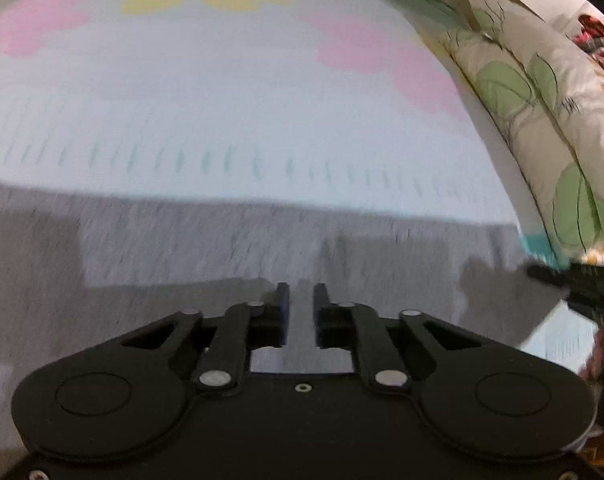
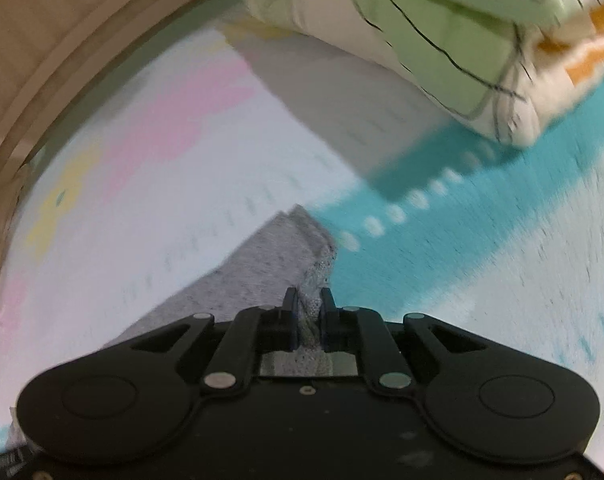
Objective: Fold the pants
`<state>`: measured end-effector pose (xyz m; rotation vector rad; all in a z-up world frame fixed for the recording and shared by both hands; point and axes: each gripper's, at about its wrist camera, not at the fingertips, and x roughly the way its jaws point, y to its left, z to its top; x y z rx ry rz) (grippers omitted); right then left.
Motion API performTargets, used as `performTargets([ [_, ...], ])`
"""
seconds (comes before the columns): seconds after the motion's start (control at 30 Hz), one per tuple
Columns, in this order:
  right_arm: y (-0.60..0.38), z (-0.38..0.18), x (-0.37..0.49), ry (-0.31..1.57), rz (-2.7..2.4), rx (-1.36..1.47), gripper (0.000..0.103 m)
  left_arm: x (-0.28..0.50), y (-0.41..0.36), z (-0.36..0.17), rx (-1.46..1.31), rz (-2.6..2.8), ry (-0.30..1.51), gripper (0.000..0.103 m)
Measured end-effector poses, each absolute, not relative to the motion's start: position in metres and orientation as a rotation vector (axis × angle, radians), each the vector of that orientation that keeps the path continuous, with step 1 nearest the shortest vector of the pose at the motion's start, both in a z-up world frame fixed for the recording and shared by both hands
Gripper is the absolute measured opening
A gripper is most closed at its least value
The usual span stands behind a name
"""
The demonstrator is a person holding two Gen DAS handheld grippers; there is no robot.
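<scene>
The left gripper (image 1: 302, 300) hangs over grey fabric with a narrow gap between its fingers; nothing shows between the tips, and whether any cloth is caught lower down I cannot tell, as the view is blurred. The grey pants (image 1: 221, 248) spread flat beneath and ahead of it, running out to both sides, their far edge straight across the view. Beyond that edge lies the bed sheet (image 1: 229, 120), pale with pink and yellow flower shapes. Far to the right of this gripper, at the pants' right end, the right gripper (image 1: 558, 280) shows as a dark shape. Behind it, along the sheet's right side, lies a cream quilt (image 1: 542, 92) printed with green leaves.

The right gripper (image 2: 309, 300) is closed on a bunched corner of the pants (image 2: 261, 264), the grey knit pinched between its fingers and showing through the gap behind them. The cloth runs forward to a point just ahead of the tips and trails off to the lower left. Under it the sheet (image 2: 141, 200) is pale on the left and turquoise with white dots on the right. The leaf-printed quilt (image 2: 442, 40) lies further ahead, at upper right. A wooden bed frame (image 2: 41, 60) curves round the far left.
</scene>
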<state>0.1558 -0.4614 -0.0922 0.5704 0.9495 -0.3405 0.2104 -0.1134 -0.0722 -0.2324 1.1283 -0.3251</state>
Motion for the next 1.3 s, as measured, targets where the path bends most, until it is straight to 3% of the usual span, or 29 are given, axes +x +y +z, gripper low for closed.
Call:
performTargets([
  [0.43,-0.437,-0.057,0.170,0.867,-0.239,0.486,0.011,0.242,-0.158,-0.104,-0.248,-0.238,1.169,0.001],
  [0.83,-0.410,-0.026,0.172,0.808,-0.174,0.428,0.011,0.155,-0.149,-0.108,-0.187,-0.367,1.209,0.001],
  [1.03,-0.342,0.012,0.172,0.768,-0.037,0.321,0.011,0.147,-0.097,-0.089,-0.215,-0.346,1.246,0.001],
  [1.3,-0.186,0.029,0.158,0.709,0.225,0.174,0.011,0.177,0.022,-0.036,-0.292,-0.124,1.048,0.001],
])
